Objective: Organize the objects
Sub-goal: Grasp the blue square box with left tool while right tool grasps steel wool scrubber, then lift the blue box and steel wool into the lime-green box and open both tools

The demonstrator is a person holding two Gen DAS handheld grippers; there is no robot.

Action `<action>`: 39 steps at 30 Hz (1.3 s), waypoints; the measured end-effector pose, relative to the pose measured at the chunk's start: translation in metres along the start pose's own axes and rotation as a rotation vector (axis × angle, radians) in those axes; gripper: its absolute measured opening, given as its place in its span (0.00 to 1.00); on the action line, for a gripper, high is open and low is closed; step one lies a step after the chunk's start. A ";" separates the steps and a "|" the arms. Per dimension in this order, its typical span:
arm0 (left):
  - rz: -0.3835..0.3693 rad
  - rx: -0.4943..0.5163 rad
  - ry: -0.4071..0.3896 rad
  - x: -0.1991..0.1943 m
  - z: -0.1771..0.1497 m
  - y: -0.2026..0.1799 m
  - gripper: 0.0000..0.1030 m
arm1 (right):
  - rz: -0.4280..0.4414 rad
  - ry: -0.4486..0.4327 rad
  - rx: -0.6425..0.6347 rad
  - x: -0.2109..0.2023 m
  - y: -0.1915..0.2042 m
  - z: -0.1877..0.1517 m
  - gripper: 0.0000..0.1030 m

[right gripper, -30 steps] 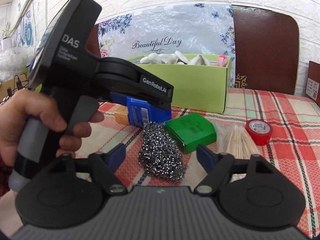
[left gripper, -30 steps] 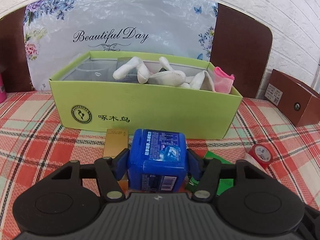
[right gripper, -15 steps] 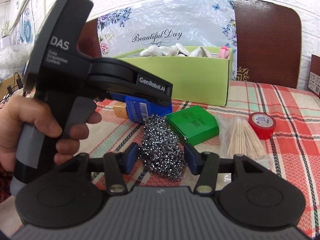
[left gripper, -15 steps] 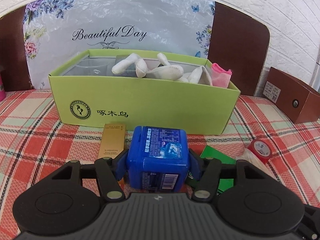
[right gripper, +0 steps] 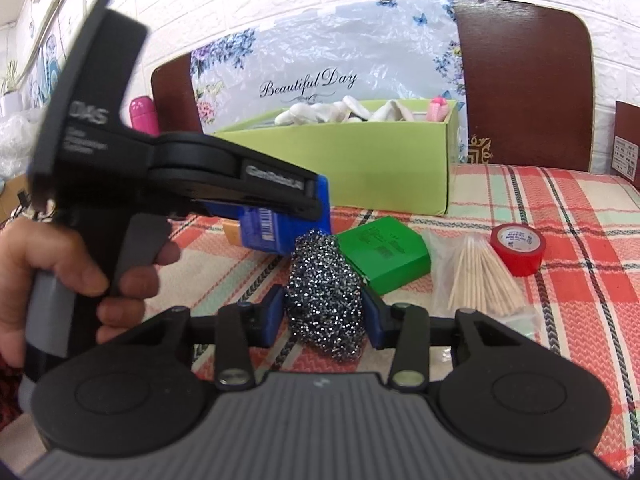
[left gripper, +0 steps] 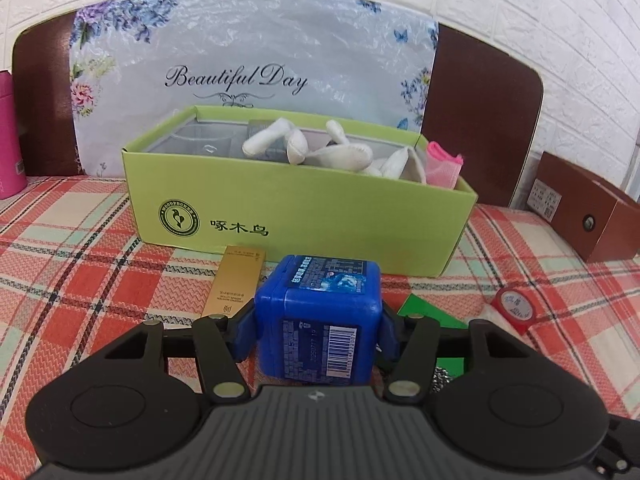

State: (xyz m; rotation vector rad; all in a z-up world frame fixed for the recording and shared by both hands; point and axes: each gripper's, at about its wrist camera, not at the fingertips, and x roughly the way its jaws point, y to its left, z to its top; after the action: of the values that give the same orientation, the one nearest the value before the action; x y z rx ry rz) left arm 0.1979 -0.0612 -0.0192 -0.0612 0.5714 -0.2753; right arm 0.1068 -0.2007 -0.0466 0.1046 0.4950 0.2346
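I see a lime-green box (left gripper: 304, 216) with a dark round logo and dark characters on its front. Under it the tabletop (left gripper: 80, 264) wears a red, white and pale-green plaid. Inside the box lie white pieces (left gripper: 320, 152) and something pink (left gripper: 442, 162). In front of the box: a gold carton (left gripper: 236, 280), a blue container (left gripper: 320, 324) with a white barcode, a bright green pack (right gripper: 384, 252), a silvery-grey scourer (right gripper: 326, 292), pale wooden sticks (right gripper: 482, 276) and a red tape roll (right gripper: 518, 248). Behind the box stands a white bag (left gripper: 248, 68), printed with blue and purple flowers.
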 end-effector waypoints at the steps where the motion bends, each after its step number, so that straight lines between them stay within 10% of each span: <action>1: -0.003 -0.003 -0.008 -0.004 0.001 -0.001 0.59 | 0.000 -0.010 0.007 -0.002 -0.001 0.000 0.38; 23: -0.051 -0.020 -0.258 -0.061 0.071 -0.020 0.59 | -0.042 -0.372 -0.004 -0.043 -0.025 0.082 0.37; 39: -0.065 -0.116 -0.324 0.014 0.130 -0.014 0.61 | -0.170 -0.418 -0.088 0.080 -0.049 0.135 0.49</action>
State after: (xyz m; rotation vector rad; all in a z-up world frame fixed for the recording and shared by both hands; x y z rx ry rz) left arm 0.2758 -0.0809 0.0845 -0.2327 0.2626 -0.2881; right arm 0.2496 -0.2345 0.0279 0.0239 0.0760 0.0637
